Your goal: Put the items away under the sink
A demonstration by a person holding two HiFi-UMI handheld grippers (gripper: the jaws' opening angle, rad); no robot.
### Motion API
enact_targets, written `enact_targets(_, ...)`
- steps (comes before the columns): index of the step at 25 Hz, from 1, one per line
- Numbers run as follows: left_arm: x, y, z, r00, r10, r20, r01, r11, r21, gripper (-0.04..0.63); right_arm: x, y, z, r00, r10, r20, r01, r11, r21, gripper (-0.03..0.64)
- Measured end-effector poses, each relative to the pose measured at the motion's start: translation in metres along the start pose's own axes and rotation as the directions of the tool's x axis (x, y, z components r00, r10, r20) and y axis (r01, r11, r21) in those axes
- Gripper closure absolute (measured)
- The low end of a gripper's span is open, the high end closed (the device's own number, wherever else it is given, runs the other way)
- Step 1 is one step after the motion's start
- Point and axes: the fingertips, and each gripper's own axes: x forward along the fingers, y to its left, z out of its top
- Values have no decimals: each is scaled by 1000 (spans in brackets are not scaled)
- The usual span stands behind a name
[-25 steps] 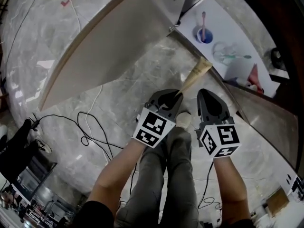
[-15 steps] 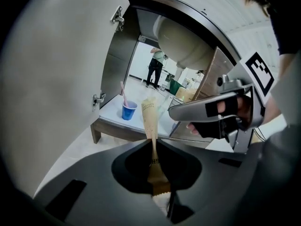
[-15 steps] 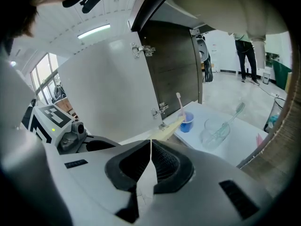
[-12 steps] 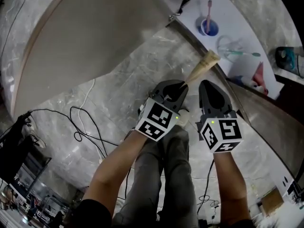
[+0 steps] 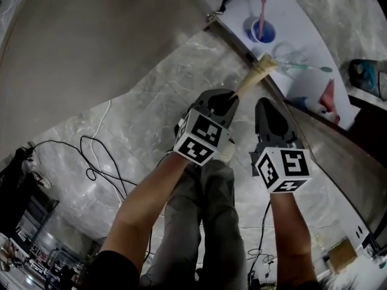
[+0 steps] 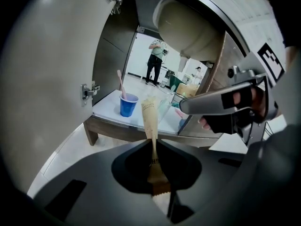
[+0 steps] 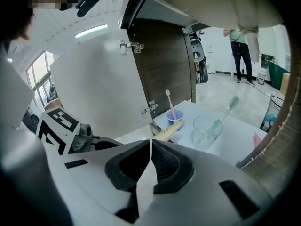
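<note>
Left gripper point(image 5: 230, 99) has sunk, tilted downward, clamping tube point(image 5: 257, 76).

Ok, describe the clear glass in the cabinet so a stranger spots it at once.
Look at the white shelf in the open cabinet under the sink. Two cups stand there: the clear glass is see-through and holds a green toothbrush, while the blue cup holds a pink toothbrush.

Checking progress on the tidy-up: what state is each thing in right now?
left gripper: shut on the paper packet.
right gripper: shut, empty.
paper packet: held, pointing toward the cabinet.
cabinet door: open.
blue cup: upright, pink toothbrush inside.
clear glass: upright, green toothbrush inside.
</note>
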Motion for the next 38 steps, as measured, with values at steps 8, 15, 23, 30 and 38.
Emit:
enact_targets(8, 34, 3, 6, 1000, -1, -4, 1, 1000, 21, 563, 8, -21, 4, 999, -35, 10, 35, 999, 2, 580)
enact_targets(15, 55, 22, 12, 999, 38, -7, -38, 999, 19, 563, 16, -19, 0, 1000, -25, 6, 25, 999, 22, 580)
enact_targets(23, 74, 25, 26, 1000, 19, -12, -19, 998, 56, 563, 26, -18, -1, 1000, -7, -9, 7, 1000, 16, 580)
enact_targets(30, 100, 35, 34, 998, 46, -31, -45, 998, 34, 563, 23, -38, 4, 999, -43, 1, 43, 999, 34, 580)
enact_targets(38, 115, 37, 54, 998, 53, -16, -52, 998, 45, 563, 24, -41, 0, 999, -49, -18, 49, 998, 34, 580)
